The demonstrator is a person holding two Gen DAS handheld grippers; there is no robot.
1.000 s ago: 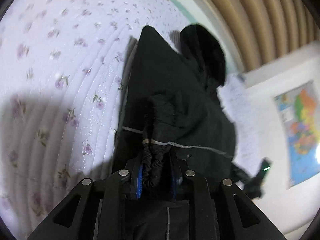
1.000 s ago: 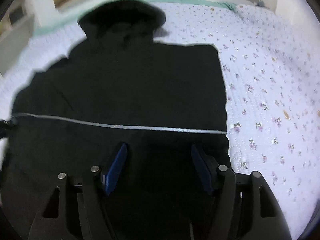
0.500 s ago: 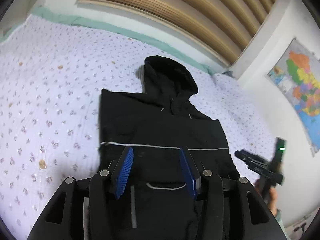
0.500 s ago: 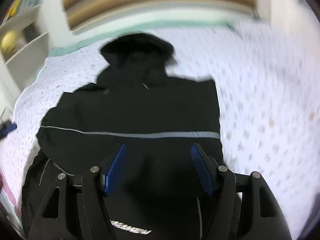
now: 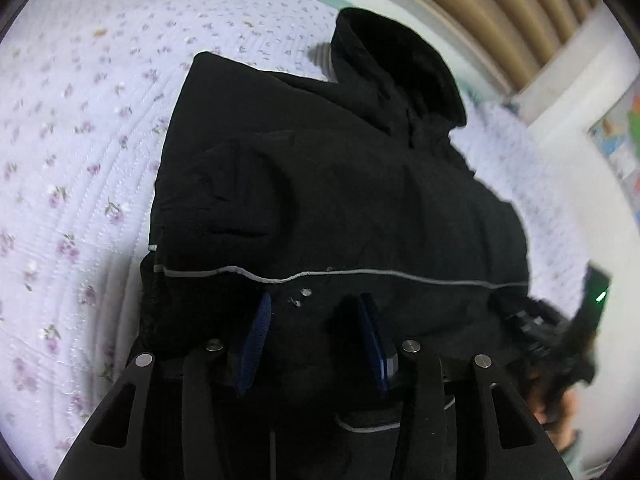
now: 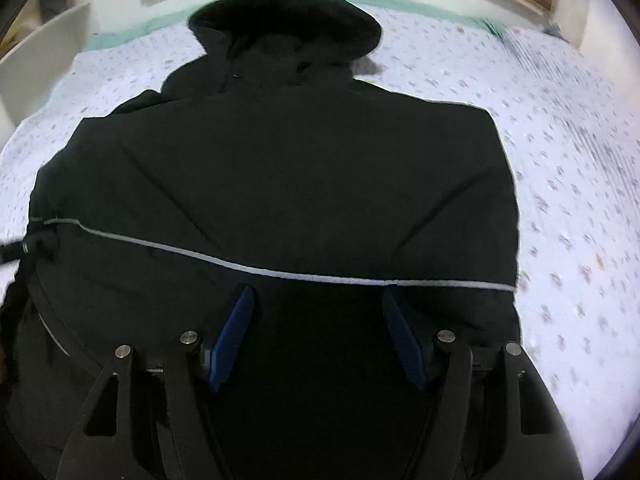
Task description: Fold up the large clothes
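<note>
A black hooded jacket [image 5: 340,200] lies spread on the flowered bed cover [image 5: 80,160], hood [image 5: 400,64] at the far end and a thin grey stripe [image 5: 360,272] across it. A sleeve lies folded over its left side. My left gripper [image 5: 314,304] hovers over the near part of the jacket; its jaws are closing, the blue pads are apart, and nothing is pinched between them. In the right wrist view the same jacket [image 6: 280,160] fills the middle. My right gripper [image 6: 316,296] stands open just above the cloth below the stripe [image 6: 280,274], holding nothing.
The other gripper [image 5: 552,332] and a hand [image 5: 560,408] show at the right edge of the left wrist view. A slatted wooden headboard [image 5: 500,8] stands behind the bed, a map [image 5: 624,136] hangs on the right wall, and white shelves [image 6: 40,40] stand at the left.
My left gripper let go of the bunched black sleeve and opened. The sleeve now lies on the jacket. Both views pulled back, then came close to the jacket again.
</note>
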